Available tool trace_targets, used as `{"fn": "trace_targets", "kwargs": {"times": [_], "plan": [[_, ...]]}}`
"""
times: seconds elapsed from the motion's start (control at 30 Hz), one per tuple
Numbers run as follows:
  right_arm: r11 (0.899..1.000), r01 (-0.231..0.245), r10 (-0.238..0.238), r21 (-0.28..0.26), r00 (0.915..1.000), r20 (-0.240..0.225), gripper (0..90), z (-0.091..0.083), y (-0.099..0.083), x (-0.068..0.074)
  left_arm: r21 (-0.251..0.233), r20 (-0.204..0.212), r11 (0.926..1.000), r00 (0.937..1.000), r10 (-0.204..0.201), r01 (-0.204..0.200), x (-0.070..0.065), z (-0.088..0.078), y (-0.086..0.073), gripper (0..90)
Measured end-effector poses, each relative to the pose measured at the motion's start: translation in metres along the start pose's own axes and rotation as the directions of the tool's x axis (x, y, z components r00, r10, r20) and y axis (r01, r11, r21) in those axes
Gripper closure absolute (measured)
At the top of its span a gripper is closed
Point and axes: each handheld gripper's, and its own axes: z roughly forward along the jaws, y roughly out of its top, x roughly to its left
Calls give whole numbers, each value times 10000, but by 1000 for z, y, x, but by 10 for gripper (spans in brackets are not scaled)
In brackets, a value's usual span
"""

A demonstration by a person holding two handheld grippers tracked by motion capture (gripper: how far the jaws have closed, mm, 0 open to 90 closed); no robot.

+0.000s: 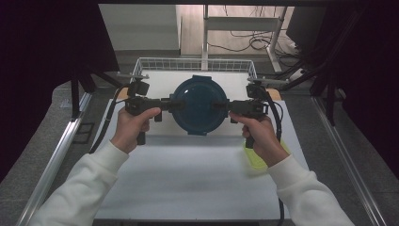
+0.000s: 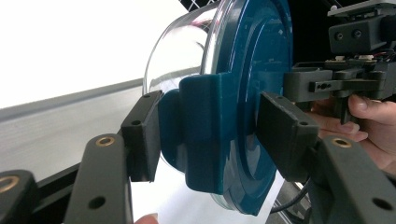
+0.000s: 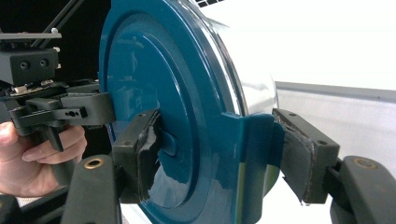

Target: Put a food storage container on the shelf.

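Round clear-glass container with dark-blue plastic lid (image 1: pixel 198 104) clamped at opposite latch tabs by left gripper (image 1: pixel 165 104) and right gripper (image 1: pixel 225 106); best raised level, both sides together.

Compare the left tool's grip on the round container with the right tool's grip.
The left tool clamps the round container at its left clip; the right tool clamps the opposite clip. The left tool's pads look intact; the right tool's pads look frayed. Both are shut on a lid clip.
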Motion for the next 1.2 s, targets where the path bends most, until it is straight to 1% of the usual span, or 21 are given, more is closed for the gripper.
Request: {"fn": "trace_targets", "kwargs": {"times": [0.13, 0.33, 0.5, 0.8, 1.0, 1.2], "plan": [[10000, 70, -70, -29, 10000, 28, 344, 0, 5, 1, -4, 22, 10000, 10000, -33, 33, 0, 0, 5, 430], [9999, 93, -93, -80, 10000, -9, 344, 0, 13, 2, 9, -7, 9999, 9999, 144, -144, 0, -1, 13, 431], [9997, 209, -209, -89, 9998, -10, 344, 0, 21, 3, -5, 23, 9999, 9999, 163, -163, 1, -2, 21, 431], [9995, 290, -289, -94, 9995, 139, 345, 2, 35, 5, -126, 107, 9999, 9999, 38, -36, 6, -1, 33, 431], [9992, 374, -373, -102, 9992, 127, 344, 7, 46, 6, -216, 70, 9998, 10000, 1, 1, 11, -2, 41, 431], [9996, 279, -278, -93, 9996, 91, 343, 13, 55, 5, -276, 27, 9996, 10000, -47, 47, 17, -2, 49, 431]]}}
